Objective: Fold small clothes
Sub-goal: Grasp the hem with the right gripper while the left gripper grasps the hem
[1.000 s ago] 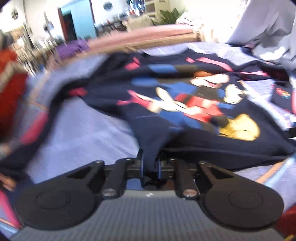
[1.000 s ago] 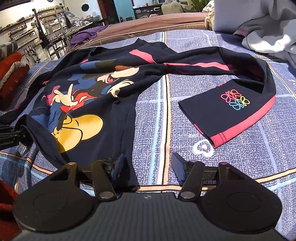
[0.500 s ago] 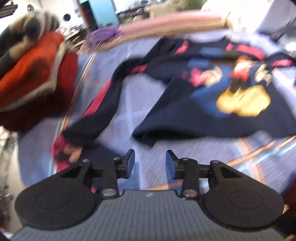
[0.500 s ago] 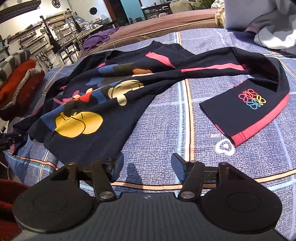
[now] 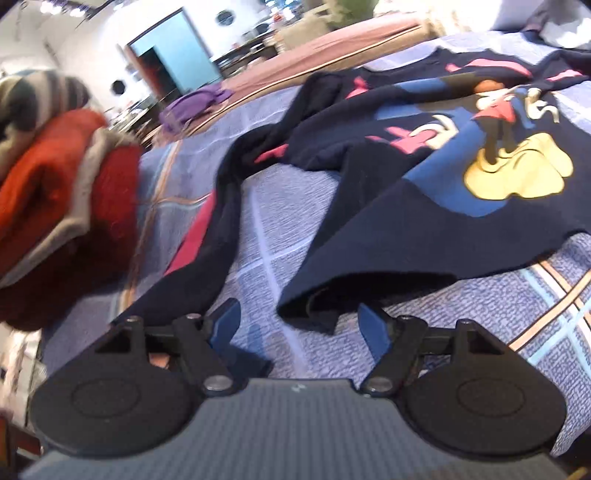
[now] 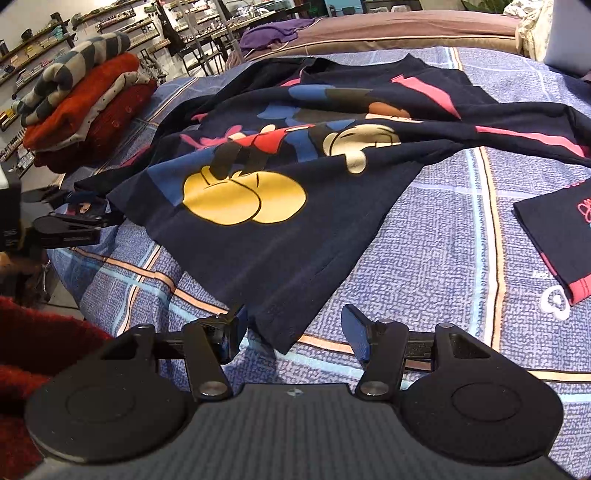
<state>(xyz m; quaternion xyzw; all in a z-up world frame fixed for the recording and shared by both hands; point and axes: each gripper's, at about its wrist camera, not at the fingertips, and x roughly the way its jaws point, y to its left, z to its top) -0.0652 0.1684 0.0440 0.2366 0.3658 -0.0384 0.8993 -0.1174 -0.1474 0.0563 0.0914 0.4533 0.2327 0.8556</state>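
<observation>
Navy shirt lies crumpled mid-bed, hem toward the near edge of the bedspread. Left gripper has just been opening, nothing pinched; right gripper open, hem corner between its jaws. We should pinch both hem corners evenly and tension them before folding.

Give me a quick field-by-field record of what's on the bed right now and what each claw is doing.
surface: blue plaid bedspread
main garment: navy cartoon sweatshirt, spread out, not yet folded
finished pile: folded red and striped knits, left of the sweatshirt
other items: purple garment at the far edge
left claw: jaws just opened, apart, hem corner lying between them, not pinched
right claw: jaws apart over the near hem corner, not pinched
</observation>
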